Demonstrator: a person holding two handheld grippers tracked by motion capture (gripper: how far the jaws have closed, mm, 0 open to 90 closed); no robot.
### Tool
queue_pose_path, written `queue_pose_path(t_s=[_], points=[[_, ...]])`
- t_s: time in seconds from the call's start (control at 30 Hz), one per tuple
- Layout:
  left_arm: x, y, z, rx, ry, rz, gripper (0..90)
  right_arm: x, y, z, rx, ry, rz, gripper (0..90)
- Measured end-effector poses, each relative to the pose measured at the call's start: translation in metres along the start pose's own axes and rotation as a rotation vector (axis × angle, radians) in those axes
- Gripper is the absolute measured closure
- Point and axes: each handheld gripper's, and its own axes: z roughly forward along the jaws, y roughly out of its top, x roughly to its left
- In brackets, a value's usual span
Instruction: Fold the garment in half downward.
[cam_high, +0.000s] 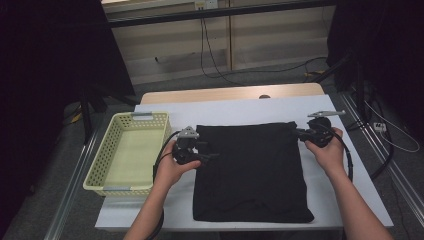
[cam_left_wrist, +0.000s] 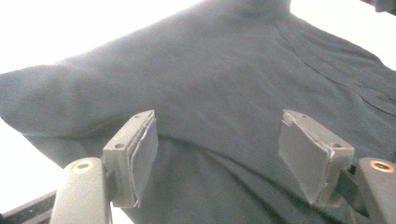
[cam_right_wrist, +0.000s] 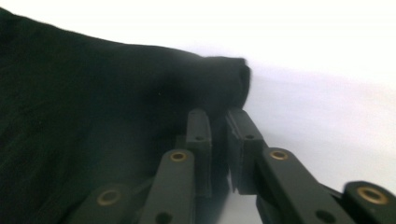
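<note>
My right gripper (cam_right_wrist: 219, 135) has its jaws nearly together, pinched on the far right corner of the black cloth (cam_high: 250, 170); in the right gripper view the fabric bunches into a little roll just past the tips, so I judge that corner is caught, though the gap between the pads is narrow and dark. In the high view that gripper (cam_high: 301, 133) sits right at the cloth's upper right corner.

My left gripper (cam_left_wrist: 217, 140) is the opposite story: jaws spread wide, pads (cam_left_wrist: 145, 147) well apart, with the cloth's left edge lying between and beneath them, nothing pinched yet. From above I see it (cam_high: 212, 156) poking in over the left side of the cloth, below the far left corner.

The cloth itself lies flat and roughly square in the middle of the white table cover (cam_high: 150, 210), near edge close to the table's front. The pale yellow basket (cam_high: 95, 172) stands empty just to the left, apart from the cloth.

The step, as I read it, is getting both far corners for a fold. To do it well I want the left jaws slid up to the matching corner, lowered so one pad goes under the edge, then closed on a single layer before either hand lifts, keeping both hands level so the fold lands square.
</note>
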Motion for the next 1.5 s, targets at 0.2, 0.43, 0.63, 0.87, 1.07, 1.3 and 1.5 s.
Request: queue_pose_path(t_s=[0.2,0.43,0.63,0.87,1.07,1.3,1.5], points=[[0.011,0.007,0.003,0.008,0.025,-0.025,29.2,-0.003,-0.011,-0.007,0.029,0.014,-0.005,78.5],[0.034,0.023,0.012,0.005,0.075,-0.053,28.4,-0.005,-0.001,0.0,-0.044,-0.014,-0.051,55.2],[0.058,0.037,0.028,0.015,0.122,-0.075,29.2,-0.019,0.013,0.026,-0.028,0.006,-0.025,47.2],[0.081,0.039,0.046,0.025,0.184,-0.106,29.8,-0.024,0.011,0.057,0.048,0.013,-0.029,50.2],[0.086,0.033,0.061,0.084,0.219,-0.116,33.9,-0.024,0.006,0.052,0.051,0.042,-0.007,81.9],[0.082,0.028,0.069,0.104,0.257,-0.081,44.6,-0.021,0.003,0.022,-0.039,0.062,0.016,86.8],[0.071,0.031,0.06,0.153,0.197,-0.09,83.9,-0.013,0.006,0.008,-0.066,0.059,-0.004,87.3]])
